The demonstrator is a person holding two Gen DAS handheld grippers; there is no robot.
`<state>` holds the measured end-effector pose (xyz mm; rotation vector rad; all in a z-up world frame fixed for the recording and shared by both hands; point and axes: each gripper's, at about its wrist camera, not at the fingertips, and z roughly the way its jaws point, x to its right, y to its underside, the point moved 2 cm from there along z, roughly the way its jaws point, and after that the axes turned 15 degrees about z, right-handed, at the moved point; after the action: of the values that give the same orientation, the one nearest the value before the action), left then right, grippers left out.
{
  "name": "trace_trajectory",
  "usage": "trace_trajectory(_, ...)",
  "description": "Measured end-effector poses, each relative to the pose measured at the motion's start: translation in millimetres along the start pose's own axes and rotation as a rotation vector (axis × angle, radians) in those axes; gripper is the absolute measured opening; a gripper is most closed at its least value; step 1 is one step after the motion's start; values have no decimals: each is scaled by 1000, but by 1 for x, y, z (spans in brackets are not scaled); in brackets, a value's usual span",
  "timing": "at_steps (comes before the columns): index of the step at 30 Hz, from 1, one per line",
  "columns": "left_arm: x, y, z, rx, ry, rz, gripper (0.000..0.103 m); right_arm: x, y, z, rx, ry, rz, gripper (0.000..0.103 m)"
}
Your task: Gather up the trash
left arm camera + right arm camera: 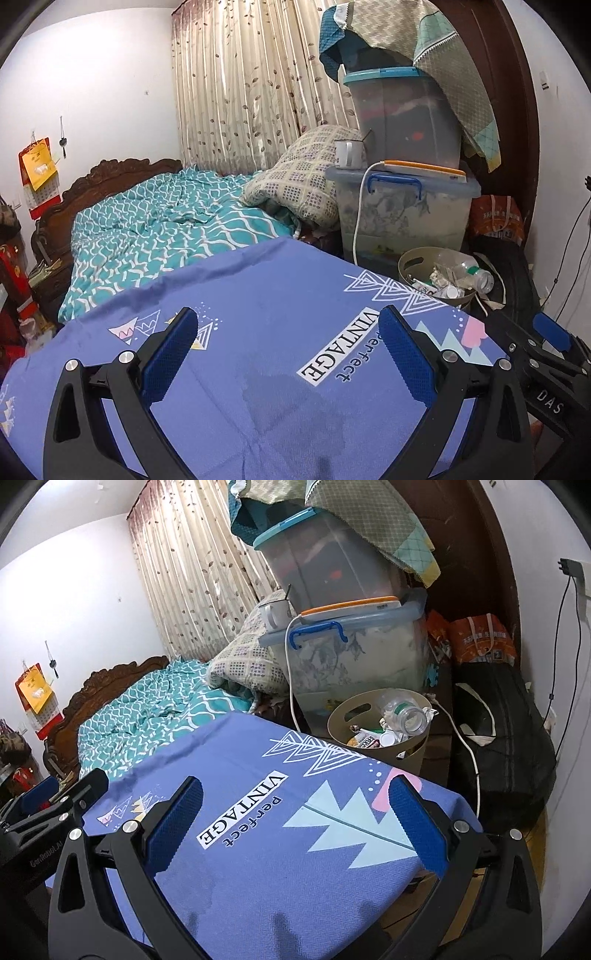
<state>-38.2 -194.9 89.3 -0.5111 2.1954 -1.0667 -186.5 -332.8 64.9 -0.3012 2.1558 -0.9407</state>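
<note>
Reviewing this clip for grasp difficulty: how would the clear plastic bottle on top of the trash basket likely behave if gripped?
The clear plastic bottle looks empty, so probably light. Its thin see-through wall would likely dent under the pads. Lying loosely on its side atop the trash in the beige basket, it may roll or slip. Both the left gripper and the right gripper are open.
</note>
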Motion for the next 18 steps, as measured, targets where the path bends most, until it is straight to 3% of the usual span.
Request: trace_trajectory(18,9,5,-1,-37,-22,21,94,7,-6,-4,18,2,21,100)
